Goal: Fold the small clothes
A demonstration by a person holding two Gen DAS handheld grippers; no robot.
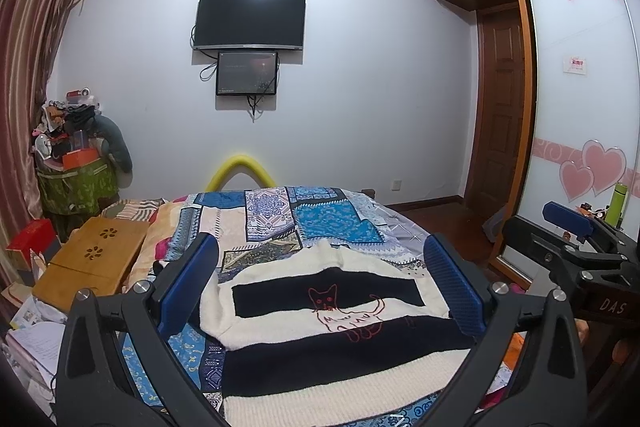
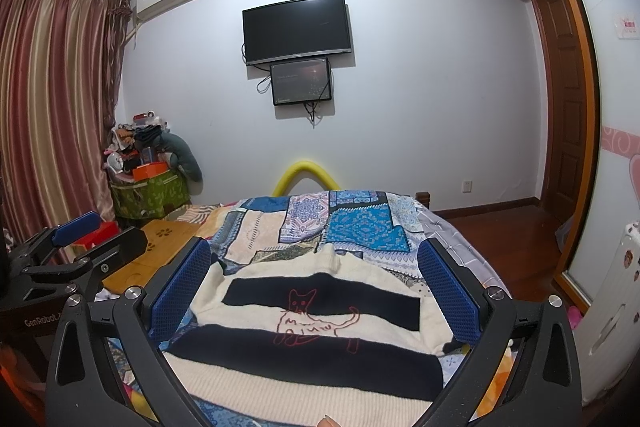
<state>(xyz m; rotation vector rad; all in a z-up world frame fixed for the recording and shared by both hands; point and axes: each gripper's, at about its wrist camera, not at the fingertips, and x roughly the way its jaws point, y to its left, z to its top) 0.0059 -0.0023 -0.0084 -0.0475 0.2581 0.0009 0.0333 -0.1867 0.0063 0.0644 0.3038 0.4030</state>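
Observation:
A small cream and black striped knitted sweater (image 1: 320, 323) with a red outline cat lies flat on the bed's patchwork blanket (image 1: 312, 219), sleeves tucked in. It also shows in the right wrist view (image 2: 312, 327). My left gripper (image 1: 320, 283) is open, held above the sweater with its blue pads either side, holding nothing. My right gripper (image 2: 314, 287) is open and empty, likewise above the sweater. The right gripper shows at the right edge of the left wrist view (image 1: 576, 239); the left gripper shows at the left of the right wrist view (image 2: 76, 239).
A wooden lap table (image 1: 92, 259) and papers lie left of the bed. A heaped green bin (image 1: 76, 183) stands by the curtain. A TV (image 1: 250, 19) hangs on the far wall. A wardrobe (image 1: 576, 87) and wooden floor are on the right.

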